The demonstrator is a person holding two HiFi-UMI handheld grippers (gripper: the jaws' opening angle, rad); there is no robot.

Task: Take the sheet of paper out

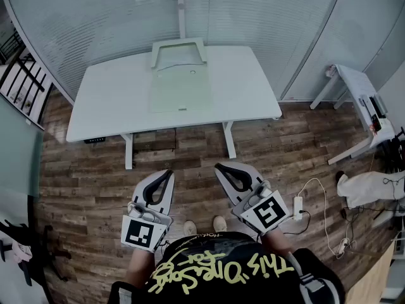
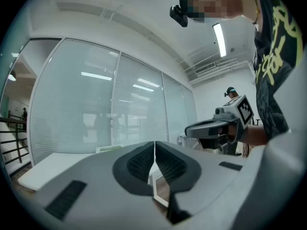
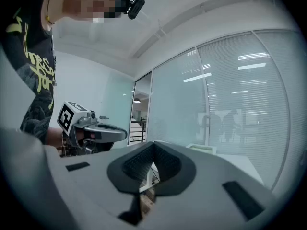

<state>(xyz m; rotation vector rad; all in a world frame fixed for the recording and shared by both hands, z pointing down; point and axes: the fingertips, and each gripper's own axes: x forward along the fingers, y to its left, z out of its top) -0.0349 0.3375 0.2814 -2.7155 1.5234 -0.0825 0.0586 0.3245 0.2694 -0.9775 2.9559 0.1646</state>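
Both grippers were held low and level in front of the person's body, at the bottom centre of the head view. That looked like a waiting pose, well short of any reach. The left gripper [image 1: 166,175] had its jaws clenched together on nothing, the ribbed pads meeting in a thin seam in its own view. The right gripper [image 1: 221,168] was likewise pressed tight and empty.

The white table [image 1: 107,106] stood well apart from them, in the upper middle of the head view. A pale green folder [image 1: 180,88] lay flat on it, near its far edge. The sheet of paper was most likely inside that folder, but it could not be told apart from the cover at this range. Just behind the folder, a white tray [image 1: 178,50] sat against the glass wall [image 1: 95,18].

A strip of bare wooden floor [image 1: 183,151] lay between the person and the table, and nothing blocked the way. Off to the lower right, a power strip [image 1: 297,206] trailed its cable across the boards. A second white table [image 1: 355,90] stood at the right edge, and a black railing [image 1: 18,81] at the upper left. All of these stood clear of the straight path to the folder.
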